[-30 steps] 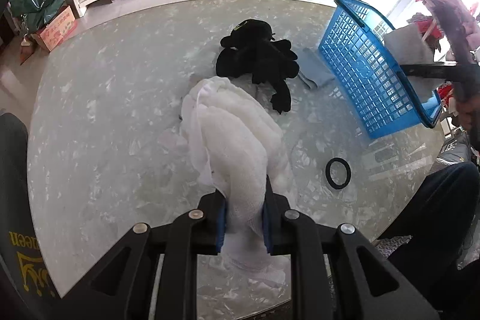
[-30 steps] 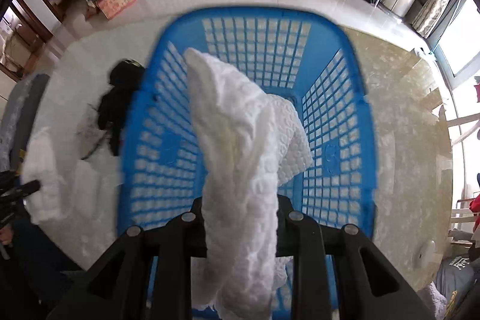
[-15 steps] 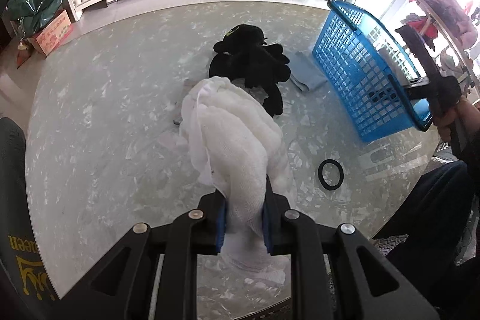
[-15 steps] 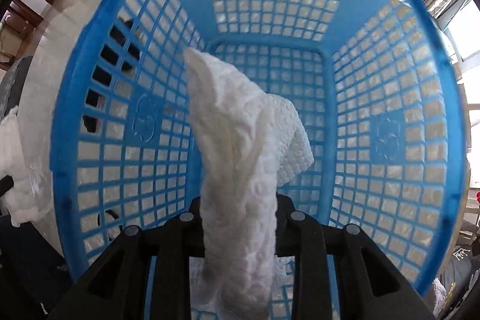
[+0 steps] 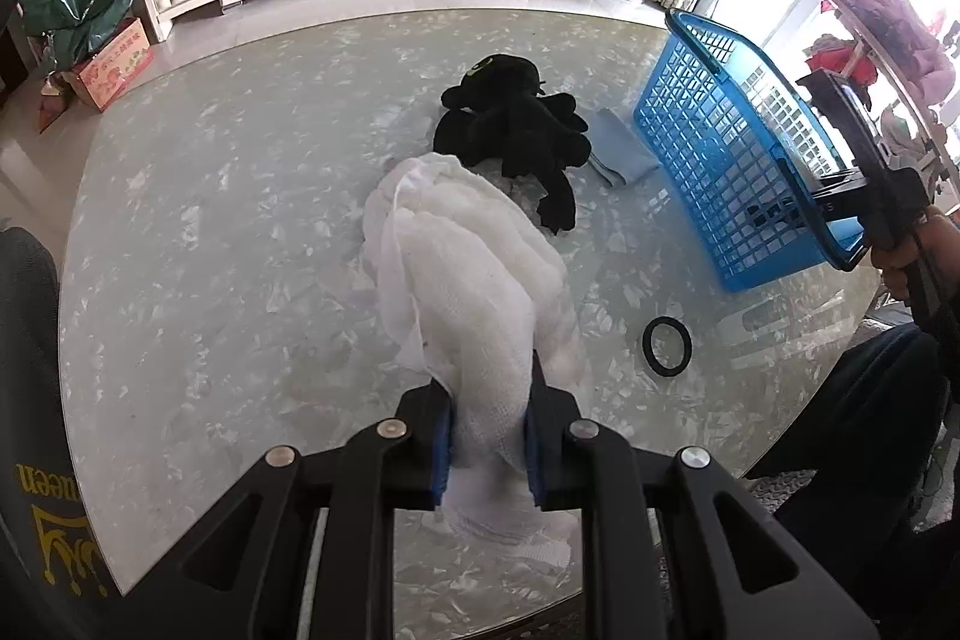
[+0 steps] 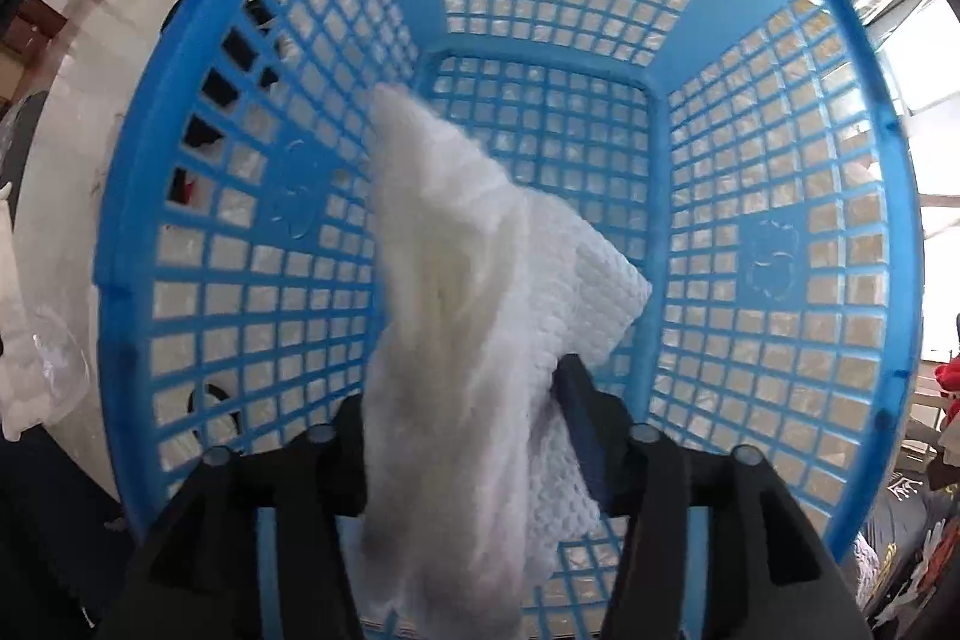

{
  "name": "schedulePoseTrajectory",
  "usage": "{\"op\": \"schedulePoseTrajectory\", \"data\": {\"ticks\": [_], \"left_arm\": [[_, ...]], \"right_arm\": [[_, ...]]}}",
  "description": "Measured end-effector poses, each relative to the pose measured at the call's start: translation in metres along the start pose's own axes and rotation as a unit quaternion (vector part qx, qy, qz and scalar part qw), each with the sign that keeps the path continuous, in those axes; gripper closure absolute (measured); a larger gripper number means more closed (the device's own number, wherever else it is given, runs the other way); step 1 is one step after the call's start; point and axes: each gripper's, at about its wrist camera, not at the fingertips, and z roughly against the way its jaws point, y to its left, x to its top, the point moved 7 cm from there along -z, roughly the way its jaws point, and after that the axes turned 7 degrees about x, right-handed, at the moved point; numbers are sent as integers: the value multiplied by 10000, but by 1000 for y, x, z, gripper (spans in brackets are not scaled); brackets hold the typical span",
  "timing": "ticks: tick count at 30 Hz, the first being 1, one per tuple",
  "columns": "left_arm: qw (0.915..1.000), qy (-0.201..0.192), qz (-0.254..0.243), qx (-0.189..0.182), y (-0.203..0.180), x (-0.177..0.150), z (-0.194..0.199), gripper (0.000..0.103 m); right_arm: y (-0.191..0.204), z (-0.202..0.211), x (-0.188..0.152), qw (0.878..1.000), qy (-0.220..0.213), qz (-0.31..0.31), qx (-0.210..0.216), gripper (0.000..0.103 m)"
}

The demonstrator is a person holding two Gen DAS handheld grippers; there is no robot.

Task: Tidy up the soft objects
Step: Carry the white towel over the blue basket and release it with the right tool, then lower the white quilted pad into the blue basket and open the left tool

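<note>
A white gauze [image 5: 468,280] is clamped between the closed jaws of the left gripper [image 5: 489,436] above the worktop [image 5: 210,232]; its lower end is hidden behind them. The right gripper [image 6: 462,436] is seen over the basket [image 6: 774,256], jaws spread, a white towel [image 6: 480,316] draped between, blurred; whether it is gripped cannot be told.

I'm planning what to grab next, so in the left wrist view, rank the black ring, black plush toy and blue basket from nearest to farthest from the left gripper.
1. Black ring: on the table, right of the left gripper.
2. Black plush toy: ahead, mid-table.
3. Blue basket: far right, tilted.
</note>
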Motion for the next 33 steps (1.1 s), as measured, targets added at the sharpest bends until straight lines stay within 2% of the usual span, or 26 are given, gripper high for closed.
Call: {"op": "schedulePoseTrajectory", "data": {"ticks": [1,3,4,8,10,11,12,17,21,29,33], "left_arm": [[10000,-11,-3,13,0,0,0,86],[10000,-24,-21,53,0,1,0,86],[10000,-21,-27,93,1,1,-2,86],[9997,6,-55,223,2,1,-8,86],[9997,6,-44,256,2,2,-10,86],[9997,17,-13,240,2,4,-10,86],[9997,11,8,244,2,5,-9,86],[9998,-82,125,163,-8,21,7,86],[9997,-239,37,41,-38,41,29,86],[9969,-534,-574,-86,-121,91,61,86],[9936,-643,-915,-134,-164,115,66,86]], "right_arm": [[-2,2,1,10000,-35,-25,12,44],[-5,9,1,9998,-137,-49,-119,26],[-5,12,1,9995,-198,-35,-228,21],[1,22,-2,9986,-505,25,-152,21],[-2,29,-7,9975,-696,52,-79,17],[-2,35,-9,9961,-867,77,-122,5],[-10,41,-5,9944,-1039,113,-184,0],[-20,90,0,9833,-1786,319,-145,0],[-34,103,-6,9756,-2154,394,-184,0],[-73,72,-18,9751,-2216,58,105,0],[-82,83,-31,9744,-2236,-83,226,0]]}}
